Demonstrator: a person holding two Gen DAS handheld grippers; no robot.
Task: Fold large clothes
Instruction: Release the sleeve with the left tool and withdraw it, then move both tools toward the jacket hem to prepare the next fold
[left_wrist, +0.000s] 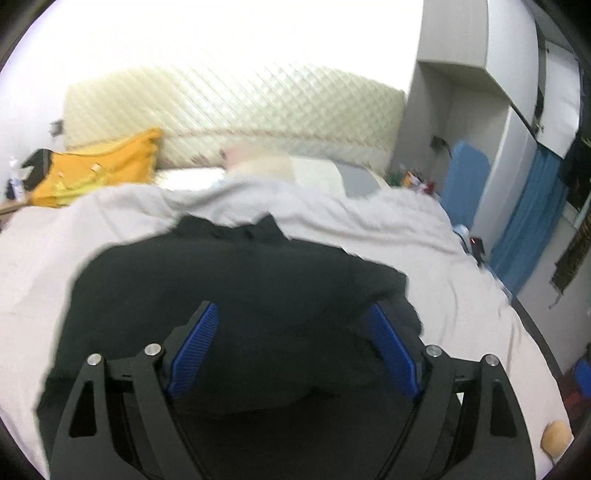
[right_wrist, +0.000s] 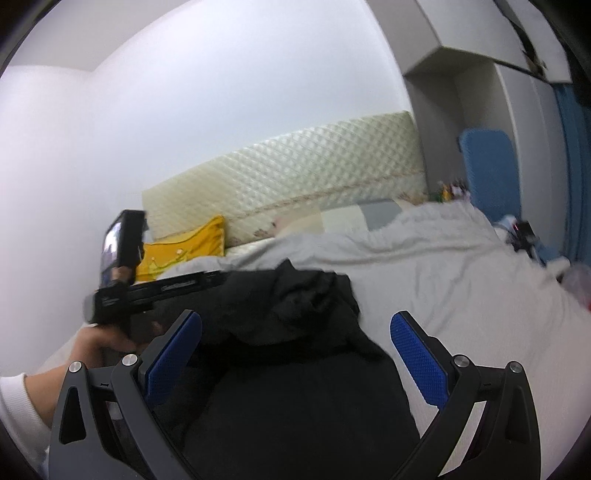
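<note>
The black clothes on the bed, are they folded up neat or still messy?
Still messy: the black garment lies bunched and rumpled on the grey bedsheet, with no tidy folded edges.

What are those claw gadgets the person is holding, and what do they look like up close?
Each is a hand-held two-finger gripper. The left gripper and right gripper look alike: matte black angular arms with triangular cut-outs, silver round pivot pins, and flat blue pads with a fine knurled texture. From the side, the left one shows a long black body with white lettering and a boxy top. The person wears a white sleeve.

One black garment (left_wrist: 236, 295), one yellow pillow (left_wrist: 107, 173), one quilted headboard (left_wrist: 236, 110), two hand-held grippers.
</note>
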